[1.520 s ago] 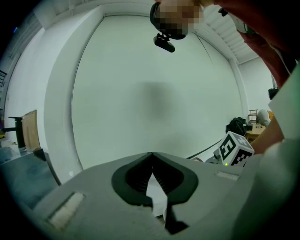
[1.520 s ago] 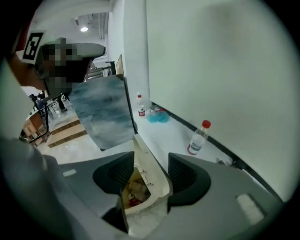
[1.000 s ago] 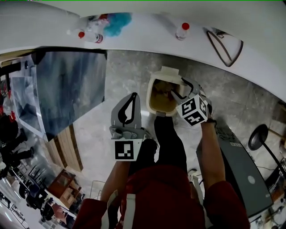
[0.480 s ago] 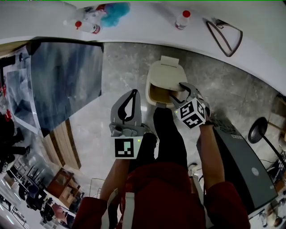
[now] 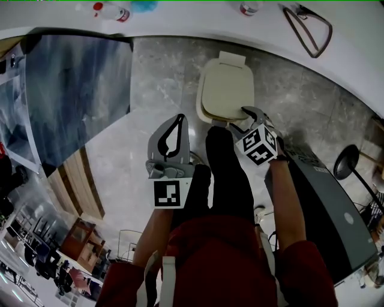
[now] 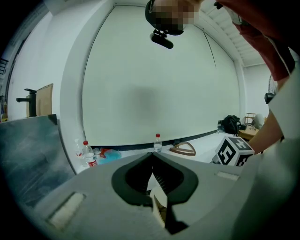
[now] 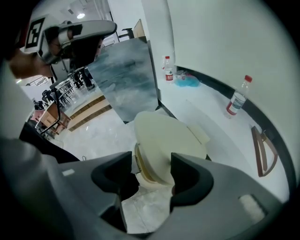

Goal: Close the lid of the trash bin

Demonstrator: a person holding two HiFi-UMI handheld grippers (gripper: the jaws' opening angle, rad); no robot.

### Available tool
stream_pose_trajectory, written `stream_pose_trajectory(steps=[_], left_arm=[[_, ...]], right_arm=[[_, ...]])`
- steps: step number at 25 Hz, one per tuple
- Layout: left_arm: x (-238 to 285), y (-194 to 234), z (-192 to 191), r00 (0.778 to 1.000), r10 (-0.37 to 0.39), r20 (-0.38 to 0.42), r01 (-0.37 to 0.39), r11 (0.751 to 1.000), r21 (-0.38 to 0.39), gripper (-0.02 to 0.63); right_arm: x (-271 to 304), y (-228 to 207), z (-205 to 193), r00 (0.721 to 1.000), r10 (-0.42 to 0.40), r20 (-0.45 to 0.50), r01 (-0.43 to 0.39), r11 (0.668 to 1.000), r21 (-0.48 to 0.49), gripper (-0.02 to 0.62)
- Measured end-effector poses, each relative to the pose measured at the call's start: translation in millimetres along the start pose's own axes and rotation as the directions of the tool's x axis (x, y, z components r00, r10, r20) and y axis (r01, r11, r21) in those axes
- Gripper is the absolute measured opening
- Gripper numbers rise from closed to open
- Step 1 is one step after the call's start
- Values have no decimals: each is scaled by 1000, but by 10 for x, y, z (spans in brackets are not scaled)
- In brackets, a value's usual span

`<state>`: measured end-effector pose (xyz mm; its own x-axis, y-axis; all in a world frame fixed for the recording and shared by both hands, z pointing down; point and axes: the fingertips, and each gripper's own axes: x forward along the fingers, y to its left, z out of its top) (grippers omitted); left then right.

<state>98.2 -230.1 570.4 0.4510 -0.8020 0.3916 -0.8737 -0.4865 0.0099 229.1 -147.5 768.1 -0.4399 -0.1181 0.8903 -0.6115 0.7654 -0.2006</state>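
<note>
Far left: grey marbled panel (image 5: 78, 90) leans over the floor's left edge. A red-capped bottle (image 5: 114, 11) stands on the white ledge (image 5: 180, 24) along the top.

Left gripper (image 5: 179, 117): held over bare grey floor (image 5: 162, 78), left of the bin and apart from it. In the left gripper view (image 6: 152, 154) the jaws are drawn together at the tips, grasping nothing.

Person's dark trouser leg (image 5: 225, 174) runs between the two grippers; its far end reaches the bin's near side.

Trash bin (image 5: 225, 90): cream, on the floor near the ledge's edge. Lid (image 7: 166, 133) lies down over the body; a narrow slit of rim shows along the near side.

Right gripper (image 5: 246, 112): at the bin's near right corner, pointing steeply down. In the right gripper view (image 7: 151, 161) the jaws stand released, wide apart. The lid's near edge shows in the gap, against the right jaw; contact cannot be told.

Right: second bottle (image 5: 249, 7) and a dark triangular frame (image 5: 309, 30) on the ledge. A grey box (image 5: 327, 216) sits along the floor's right edge.
</note>
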Motion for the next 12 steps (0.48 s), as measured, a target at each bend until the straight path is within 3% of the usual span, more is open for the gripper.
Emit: stream_pose_trajectory(steps=[12], left_arm=[[-39,-113,-875,994,-37,-100,33,999,-38,-2]], right_arm=[[643,275,-497,995,52,-82,-52,999,-3,258]])
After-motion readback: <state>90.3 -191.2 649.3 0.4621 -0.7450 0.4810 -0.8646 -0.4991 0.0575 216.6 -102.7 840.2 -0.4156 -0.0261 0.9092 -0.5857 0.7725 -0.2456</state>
